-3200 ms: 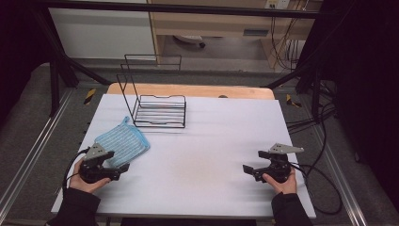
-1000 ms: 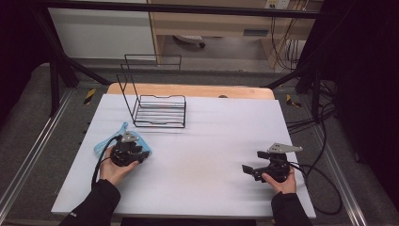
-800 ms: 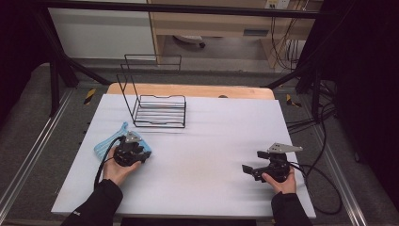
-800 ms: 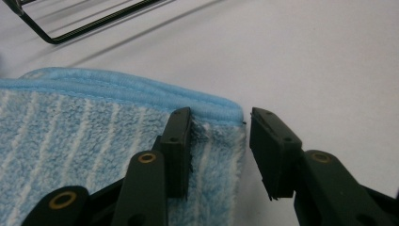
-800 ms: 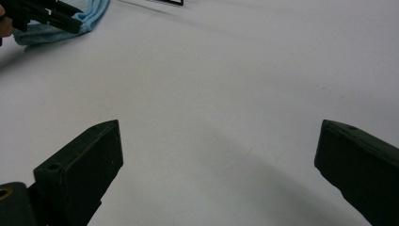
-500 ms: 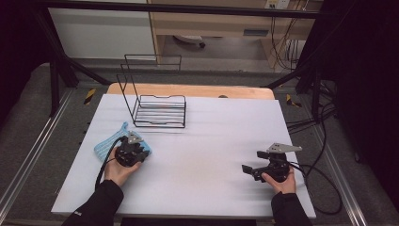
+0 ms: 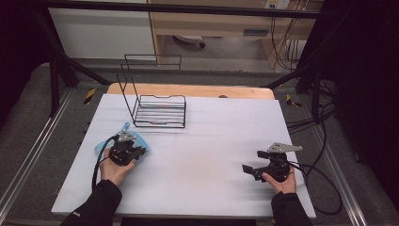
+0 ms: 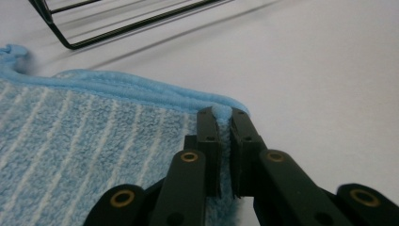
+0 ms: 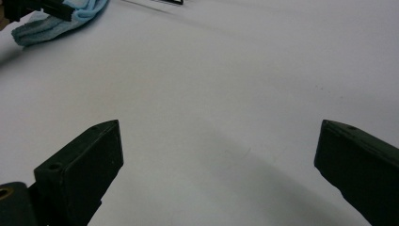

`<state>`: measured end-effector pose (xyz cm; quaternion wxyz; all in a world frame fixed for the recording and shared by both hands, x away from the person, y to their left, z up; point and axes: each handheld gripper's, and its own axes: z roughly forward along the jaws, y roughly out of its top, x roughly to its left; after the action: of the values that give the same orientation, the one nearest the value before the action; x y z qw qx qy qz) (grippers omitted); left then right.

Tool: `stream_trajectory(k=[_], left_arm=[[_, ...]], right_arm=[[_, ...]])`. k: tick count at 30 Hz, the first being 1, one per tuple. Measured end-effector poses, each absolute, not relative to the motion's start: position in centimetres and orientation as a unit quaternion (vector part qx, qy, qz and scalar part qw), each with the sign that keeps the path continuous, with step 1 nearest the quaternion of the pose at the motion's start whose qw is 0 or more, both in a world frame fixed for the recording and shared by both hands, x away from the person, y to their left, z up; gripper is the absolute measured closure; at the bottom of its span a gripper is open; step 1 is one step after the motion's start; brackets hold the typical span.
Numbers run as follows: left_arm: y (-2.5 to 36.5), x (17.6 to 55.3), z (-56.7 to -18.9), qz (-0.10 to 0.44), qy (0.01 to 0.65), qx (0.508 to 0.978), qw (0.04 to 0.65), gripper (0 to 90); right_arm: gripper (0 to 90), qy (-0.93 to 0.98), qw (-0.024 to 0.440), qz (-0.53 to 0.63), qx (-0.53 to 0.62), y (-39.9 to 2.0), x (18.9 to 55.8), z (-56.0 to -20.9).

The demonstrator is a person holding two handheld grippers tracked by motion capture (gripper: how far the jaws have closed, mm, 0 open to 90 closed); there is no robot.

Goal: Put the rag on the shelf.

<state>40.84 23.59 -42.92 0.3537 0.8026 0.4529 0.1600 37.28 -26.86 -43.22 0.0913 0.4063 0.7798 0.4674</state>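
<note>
White table (image 7: 202, 160) with black wire rack (image 7: 159, 111)

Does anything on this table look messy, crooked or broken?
Nothing looks broken or spilled. The blue cloth lies a bit rumpled and slanted near the table's left edge, one hem pinched up in the left gripper, whose jaws have just been closing. The wire rack stands upright. The right gripper rests open.
</note>
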Motion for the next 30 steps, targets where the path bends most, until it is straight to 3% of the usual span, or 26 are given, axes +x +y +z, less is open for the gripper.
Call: stream_trajectory(k=[16,30], left_arm=[[19.3,38.0,-42.1,0.103,0.391,0.819,0.408,84.1],[14.5,36.7,-42.7,0.081,0.337,0.843,0.411,84.0]], right_arm=[[2.3,0.78,0.091,0.468,0.406,-26.9,37.3,-43.2],[2.3,0.781,0.092,0.465,0.407,-26.8,37.3,-43.2]])
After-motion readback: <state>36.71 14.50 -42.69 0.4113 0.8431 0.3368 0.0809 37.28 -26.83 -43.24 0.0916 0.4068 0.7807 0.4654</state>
